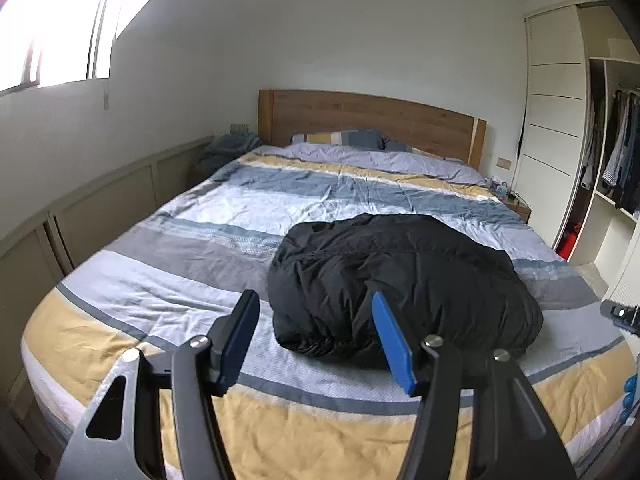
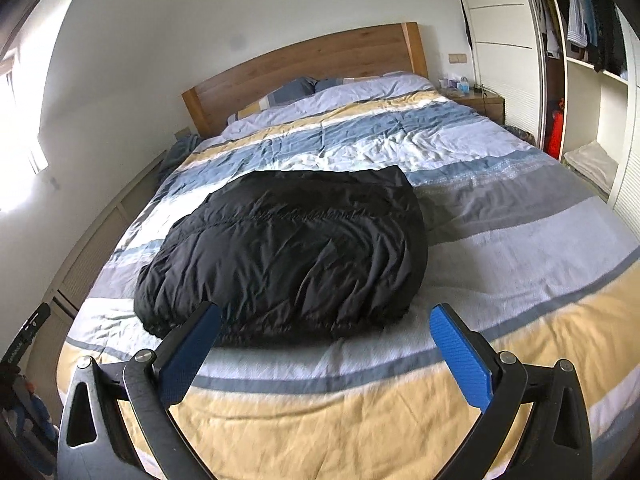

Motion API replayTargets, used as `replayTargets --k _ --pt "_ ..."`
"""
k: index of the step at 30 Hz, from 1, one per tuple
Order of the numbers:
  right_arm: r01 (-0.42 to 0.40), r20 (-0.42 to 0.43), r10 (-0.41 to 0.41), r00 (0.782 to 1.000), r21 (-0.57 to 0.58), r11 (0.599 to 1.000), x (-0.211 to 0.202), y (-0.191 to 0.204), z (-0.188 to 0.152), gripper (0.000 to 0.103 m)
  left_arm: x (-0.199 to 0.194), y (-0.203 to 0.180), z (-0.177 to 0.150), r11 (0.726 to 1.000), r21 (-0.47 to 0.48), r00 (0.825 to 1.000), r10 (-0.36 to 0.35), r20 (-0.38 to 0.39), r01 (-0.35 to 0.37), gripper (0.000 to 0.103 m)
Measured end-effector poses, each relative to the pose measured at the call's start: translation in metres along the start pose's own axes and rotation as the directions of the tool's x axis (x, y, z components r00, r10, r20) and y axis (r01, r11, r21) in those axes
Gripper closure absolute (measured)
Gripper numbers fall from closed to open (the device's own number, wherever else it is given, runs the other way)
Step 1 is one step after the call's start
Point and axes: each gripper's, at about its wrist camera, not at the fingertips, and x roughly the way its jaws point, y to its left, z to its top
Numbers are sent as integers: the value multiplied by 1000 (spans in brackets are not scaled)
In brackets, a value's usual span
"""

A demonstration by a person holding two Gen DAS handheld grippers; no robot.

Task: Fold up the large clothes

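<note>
With the black padded jacket (image 2: 280,256) lying folded in a bundle on the bed (image 2: 520,248), keep both left gripper (image 1: 316,340) and right gripper (image 2: 324,344) jaws spread, empty, clear of its hem, and check the fold sits square.

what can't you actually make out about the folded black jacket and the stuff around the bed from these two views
- Black padded jacket: sleeves, collar and front fastening are hidden, tucked inside the fold, in both views.
- Jacket's near edge: partly covered by the left gripper in the left wrist view.
- Nightstand: the small items on it are too small to identify.
- Pillows: mostly hidden behind the striped duvet.
- Wardrobe: cut off by the frame edge.
</note>
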Motion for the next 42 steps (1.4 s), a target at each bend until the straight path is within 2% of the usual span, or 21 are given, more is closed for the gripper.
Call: replayTargets --k 3,5,7,9,10,14,19,24,26,28,29,31,34,37,39,42 --pt "8 17 -7 1000 -10 1000 -17 1 -9 0 -13 0 -7 1000 29 1000 -3 16 2 46" --pt "16 32 -15 999 -20 1000 -26 -1 -13 0 -13 2 -12 999 42 1000 -11 -15 12 46" --pt "25 47 -24 999 -20 999 -32 -5 -15 0 -6 11 -19 998 22 996 -61 -64 62 46" --pt "29 55 -28 998 -4 1000 -34 -12 -16 0 4 24 -25 991 -32 984 -134 -114 131 46" --pt "25 54 -25 998 12 1000 -33 -19 -16 0 8 29 -27 990 -48 982 -140 -125 135 46" --pt "16 31 -18 999 55 998 -14 -37 -14 0 36 56 -33 992 -98 978 -100 -183 83 46" --pt "17 -28 -15 1000 86 996 26 -55 -11 0 87 97 -35 982 -184 960 -86 -267 36 46" --pt "37 -62 -30 998 106 994 62 -76 0 0 133 120 -26 967 -243 945 -145 -292 74 46" --pt "41 -72 -33 997 120 992 76 -87 6 0 156 129 -18 956 -279 937 -179 -299 93 46" --pt "50 -78 -39 996 133 990 87 -97 13 0 185 139 -10 930 -342 920 -244 -306 133 46" --pt "55 -81 -43 996 141 988 96 -103 18 0 202 144 -7 908 -385 907 -294 -302 166 46" --pt "61 -89 -48 995 151 987 111 -111 27 0 229 150 -3 868 -448 883 -368 -293 213 33" --pt "55 -109 -37 993 170 984 141 -123 42 0 270 155 1 822 -514 853 -435 -289 245 31" --pt "34 -131 -9 991 191 981 168 -130 52 0 306 158 1 791 -554 834 -472 -286 258 31" --pt "27 -147 2 989 197 980 187 -133 58 0 325 157 0 786 -564 826 -480 -296 255 31" --pt "1 -169 35 985 210 978 215 -137 65 0 354 155 -3 776 -575 805 -504 -315 261 31"
